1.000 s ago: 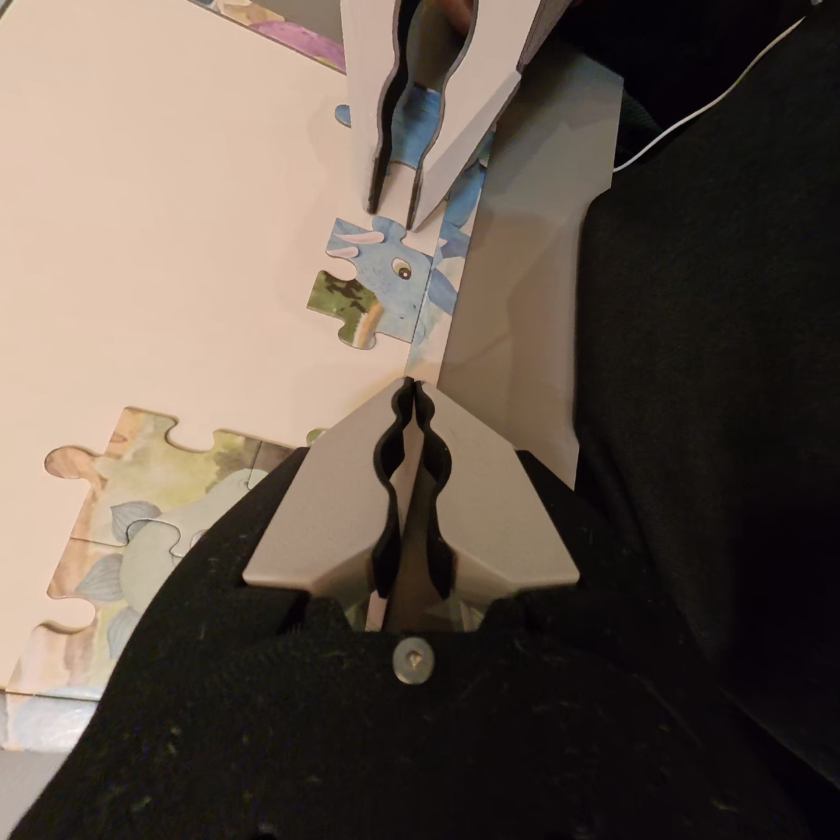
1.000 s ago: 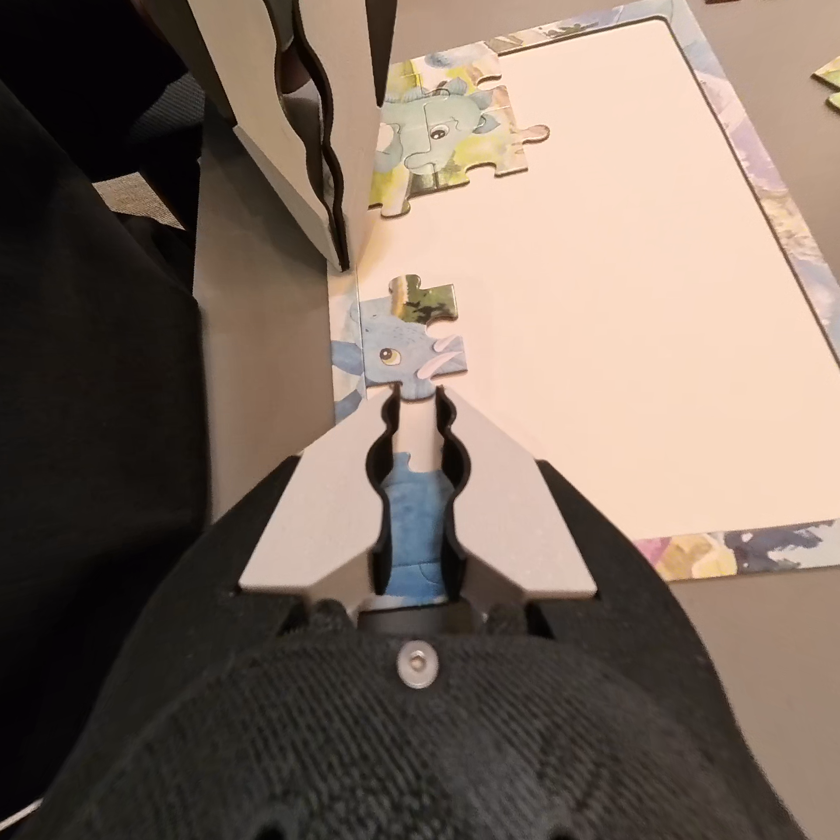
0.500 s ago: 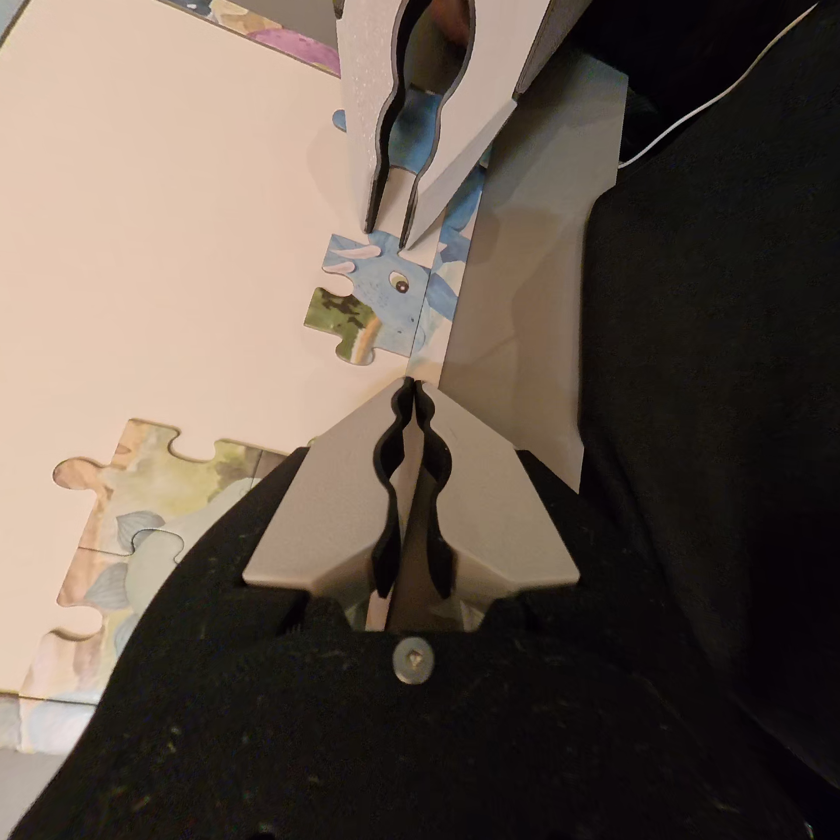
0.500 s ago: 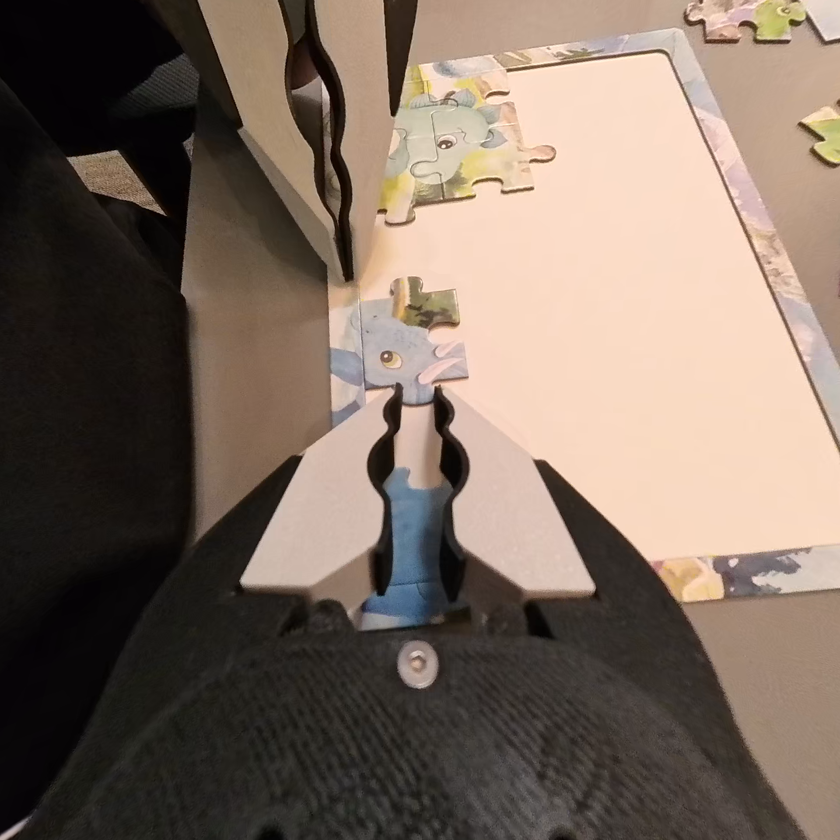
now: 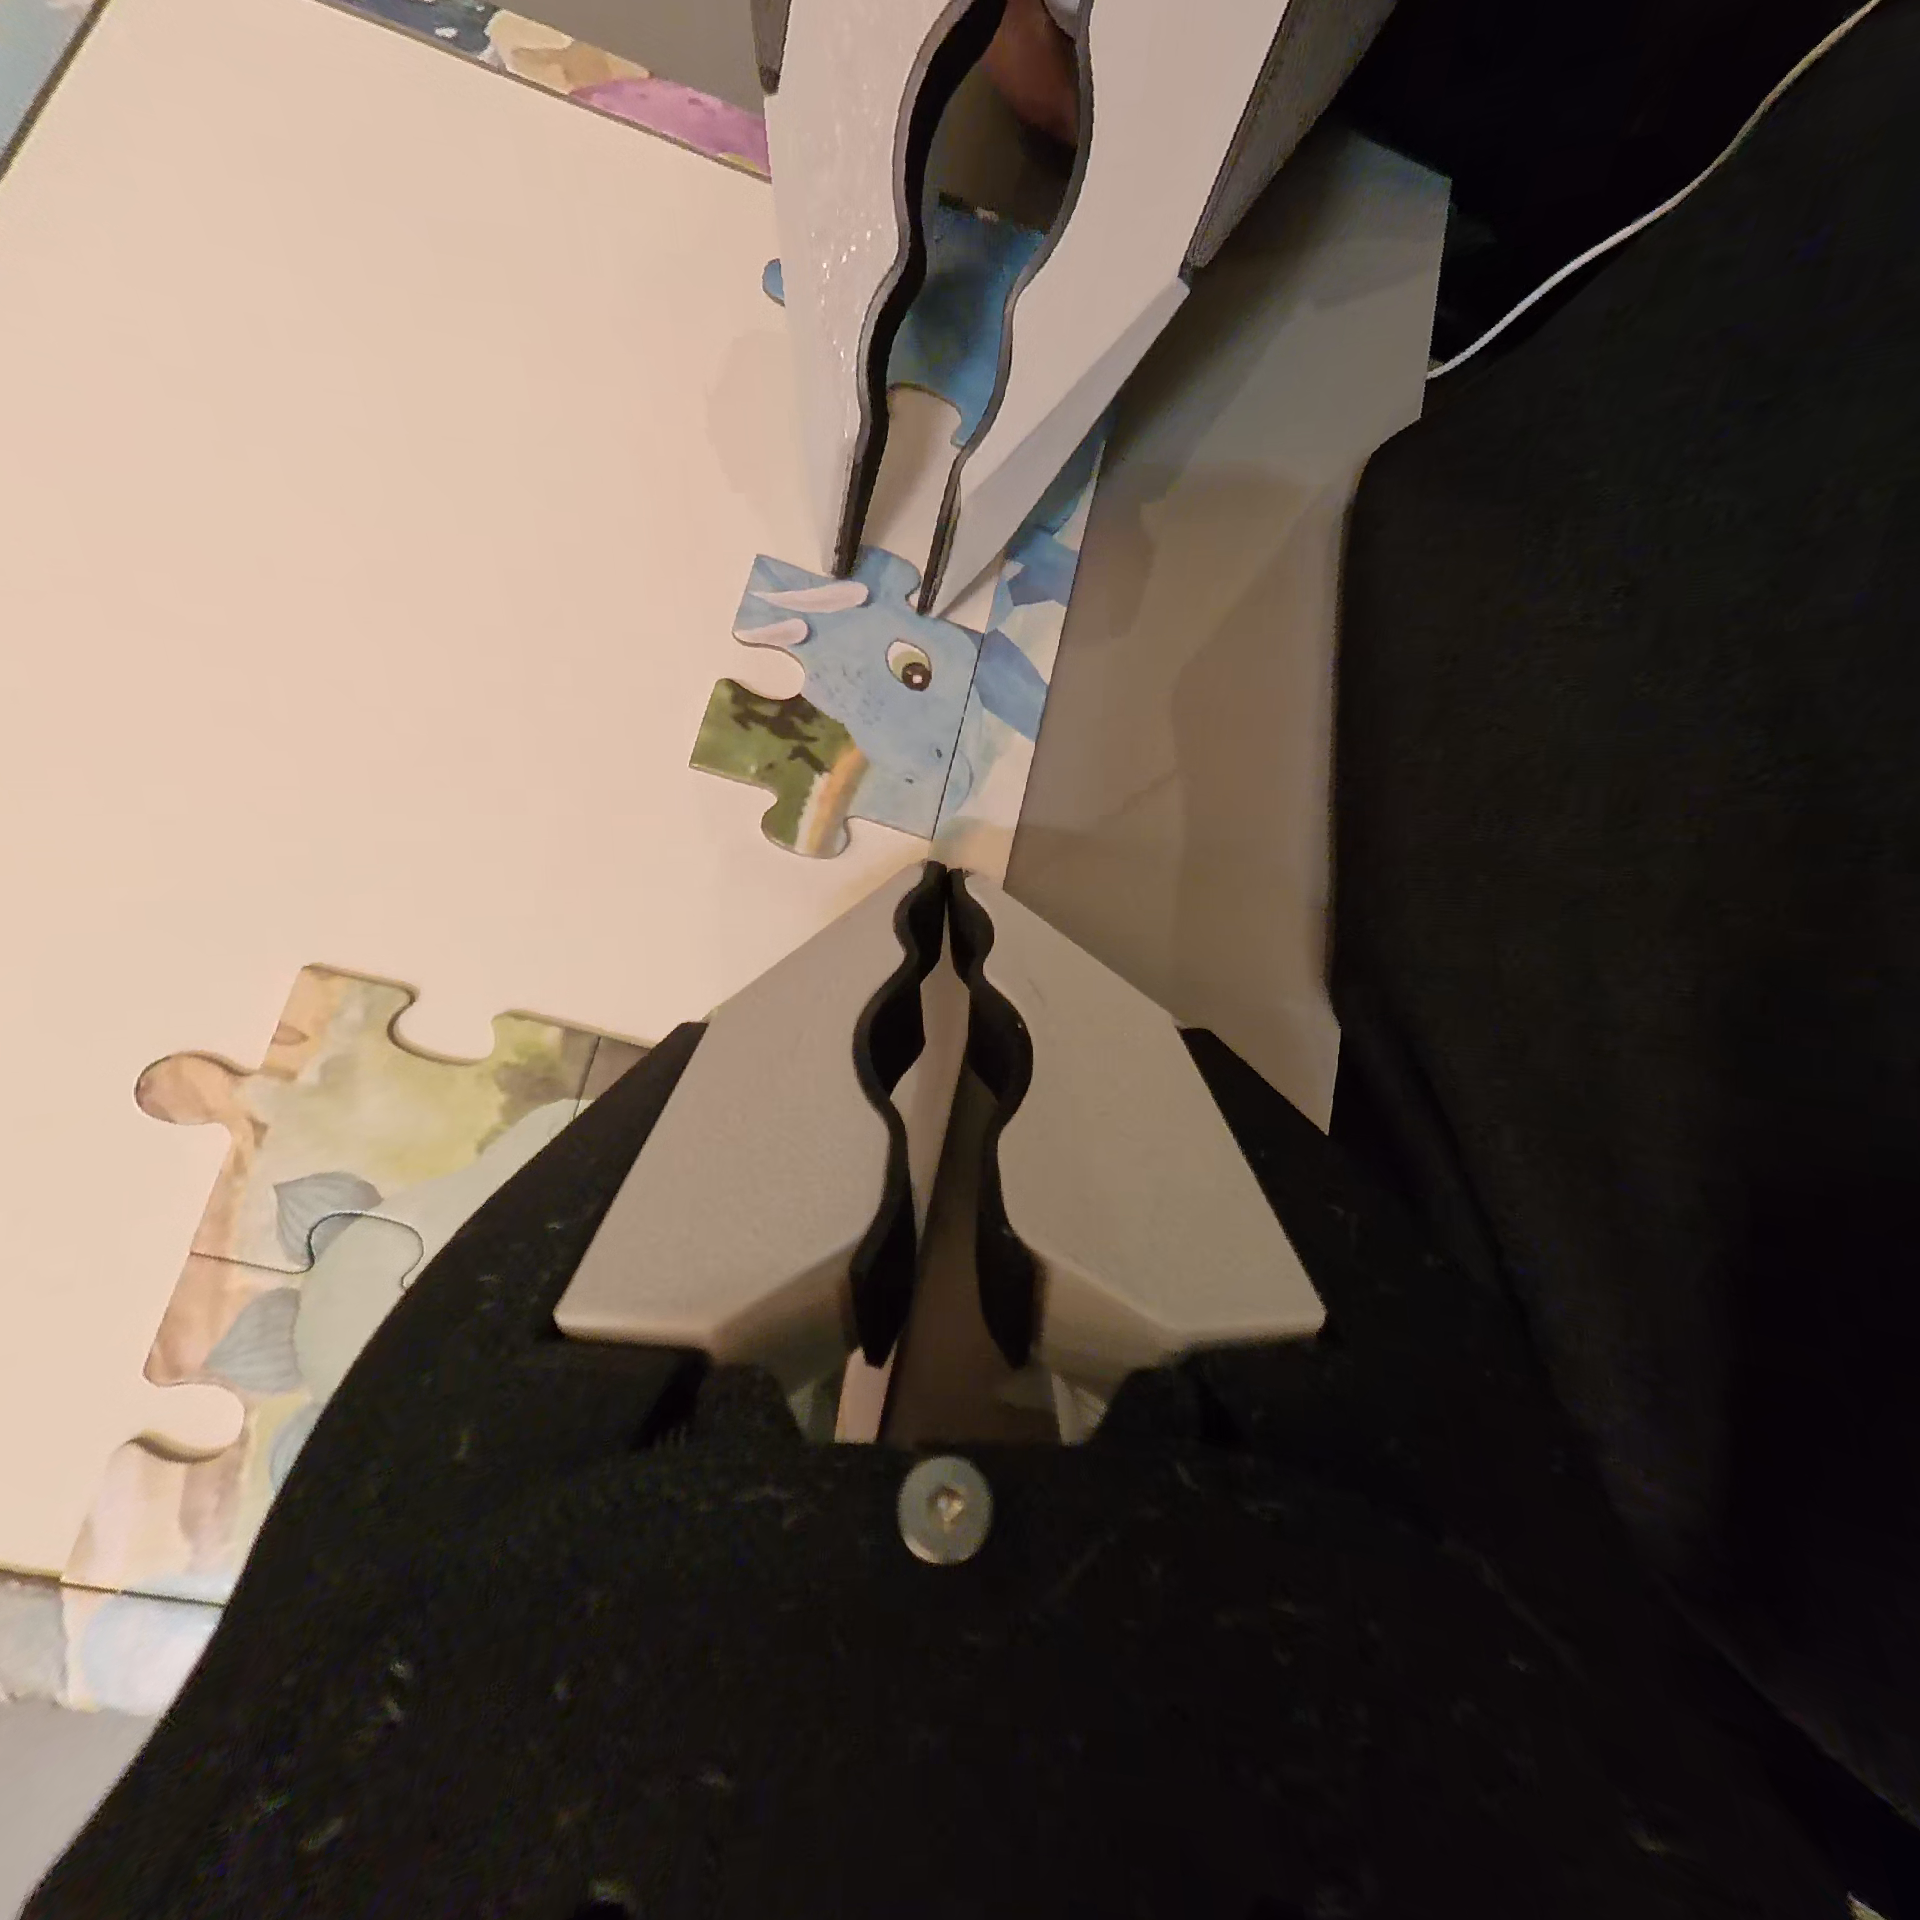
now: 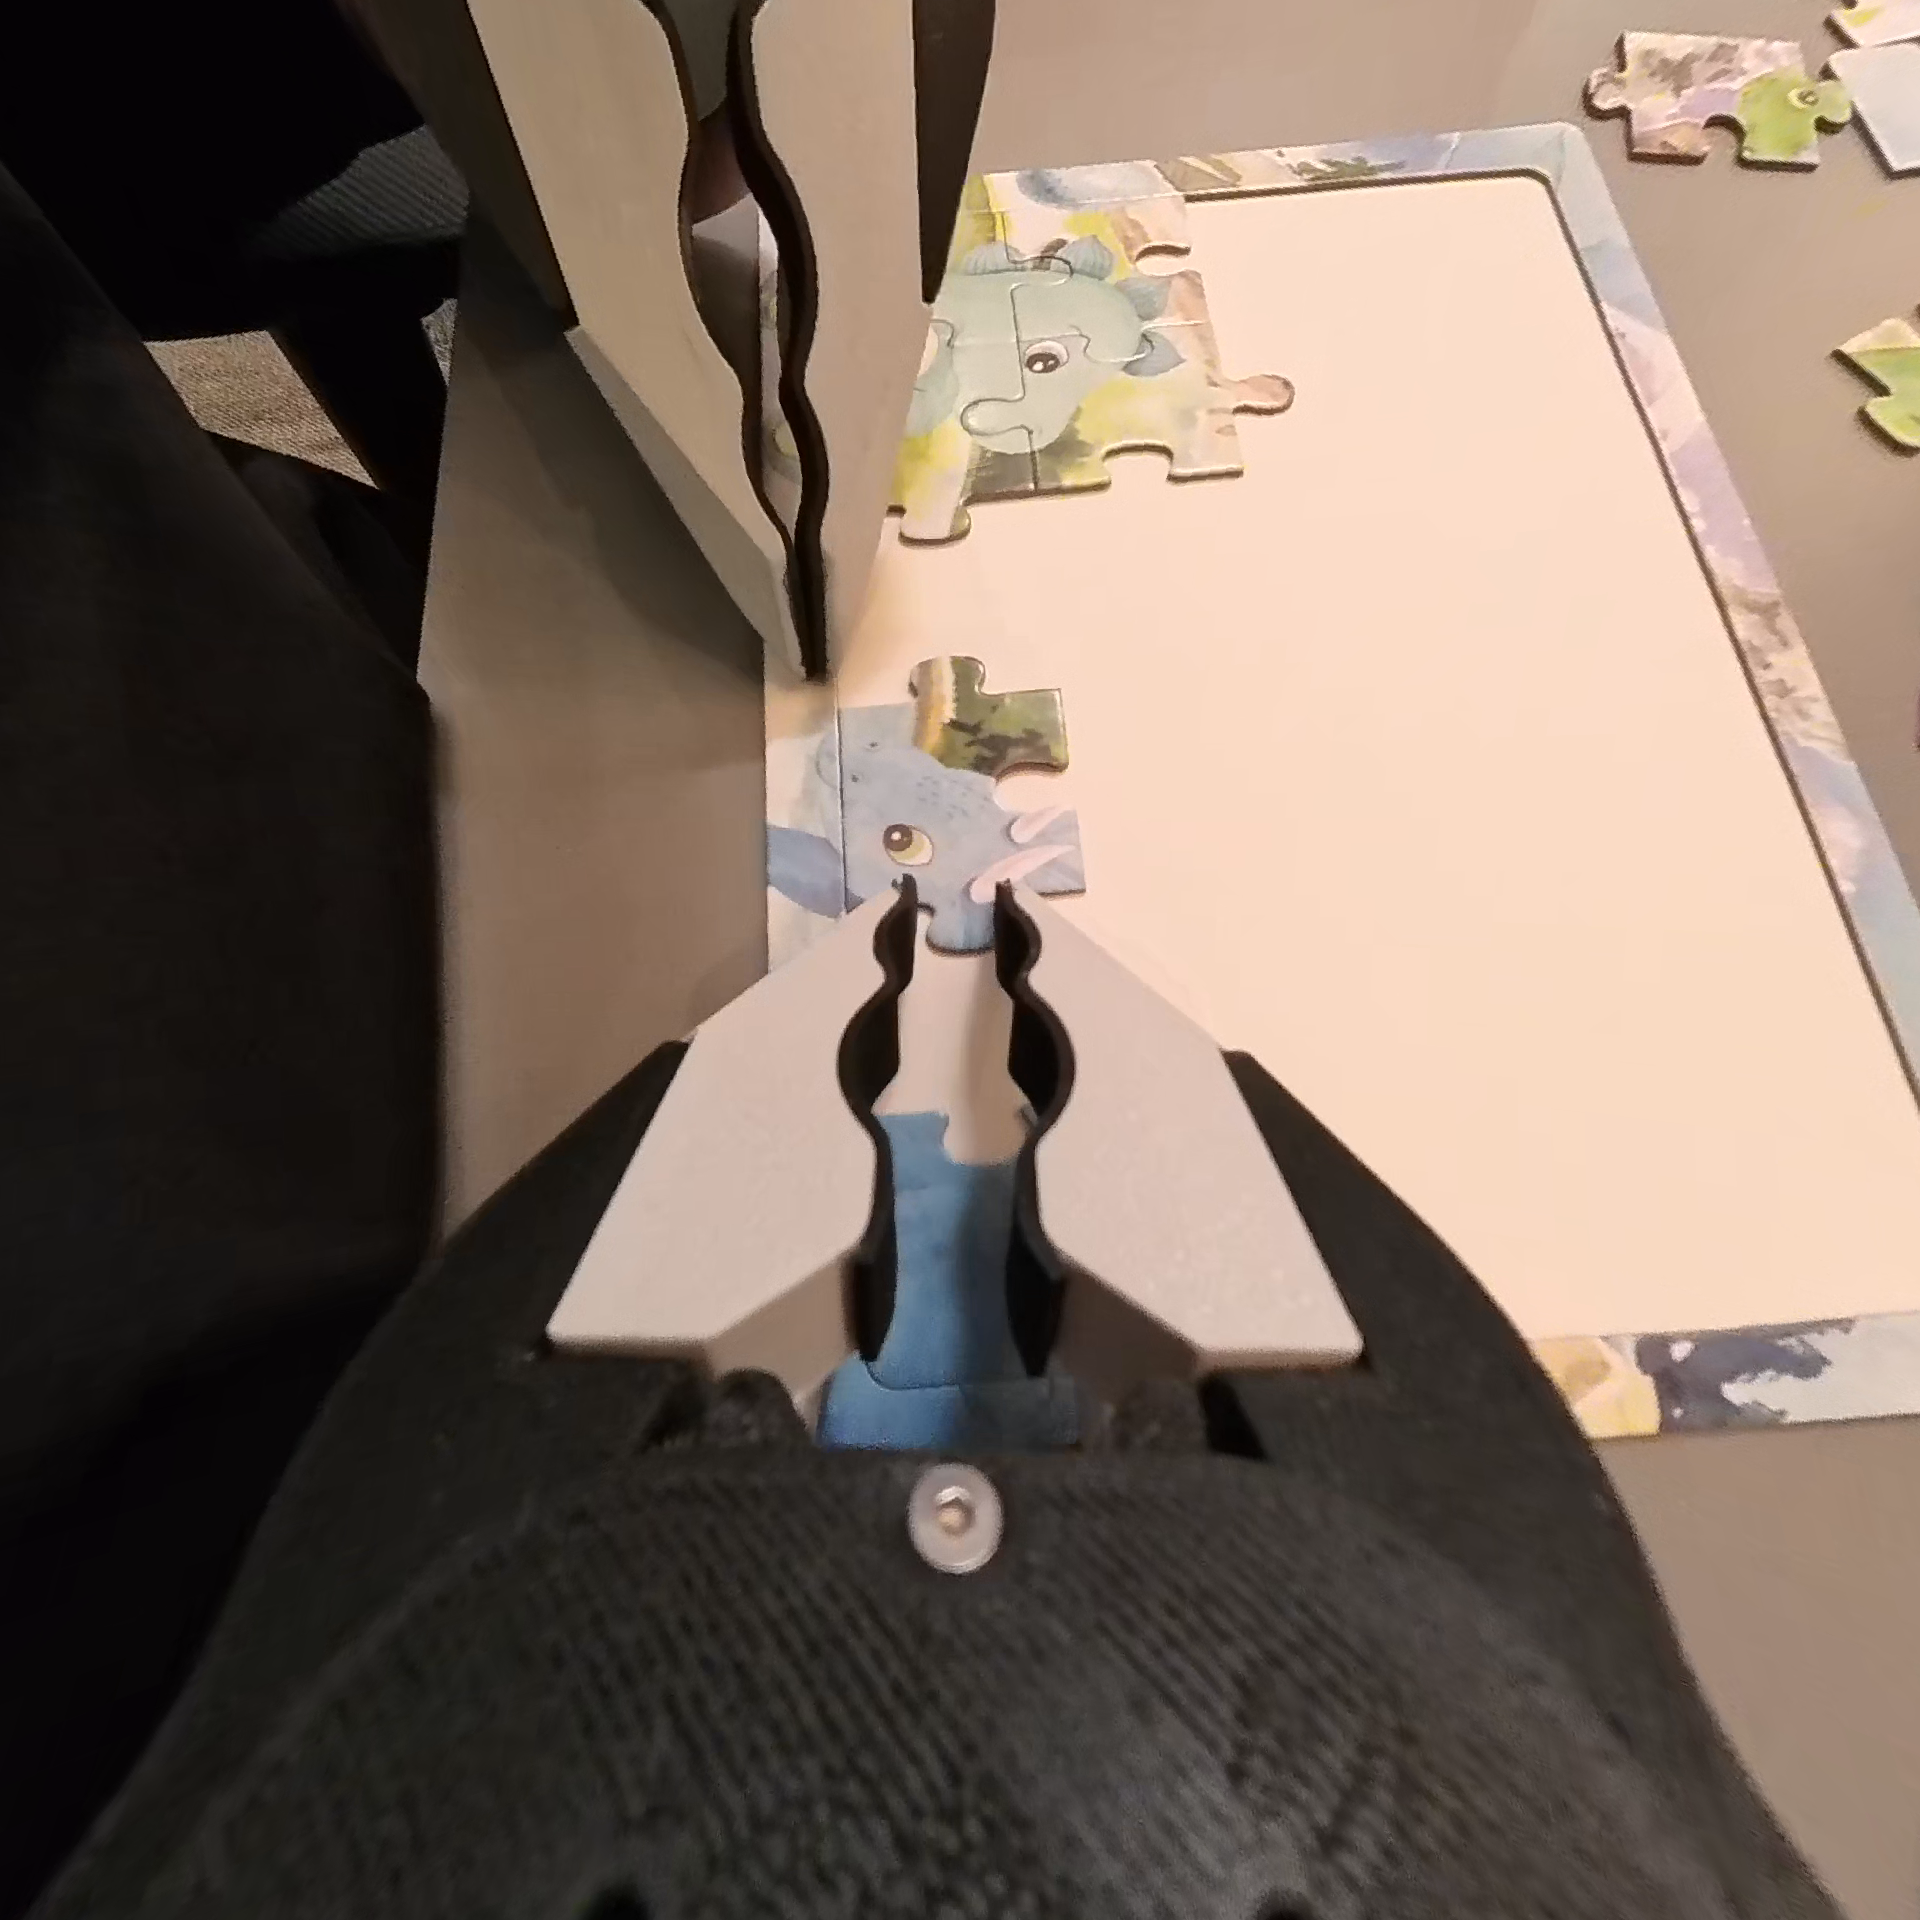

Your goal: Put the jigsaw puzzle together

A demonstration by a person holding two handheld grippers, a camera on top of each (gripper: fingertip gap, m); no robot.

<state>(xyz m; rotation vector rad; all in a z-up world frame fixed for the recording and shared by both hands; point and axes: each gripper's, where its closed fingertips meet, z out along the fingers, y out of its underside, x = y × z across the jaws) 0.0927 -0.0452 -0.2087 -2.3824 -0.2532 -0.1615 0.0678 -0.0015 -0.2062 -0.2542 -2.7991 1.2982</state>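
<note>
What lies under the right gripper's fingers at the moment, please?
Under the right gripper, a solid blue puzzle piece lies in the puzzle tray, seen through the open gap. The fingers cover its sides, so its full outline is hidden.

A grey worktop (image 6: 582, 727) carries a puzzle tray (image 6: 1725, 613) with a pale, printed-border base; loose puzzle pieces (image 6: 1714, 109) lie on the worktop just beyond the tray's far corner.
</note>
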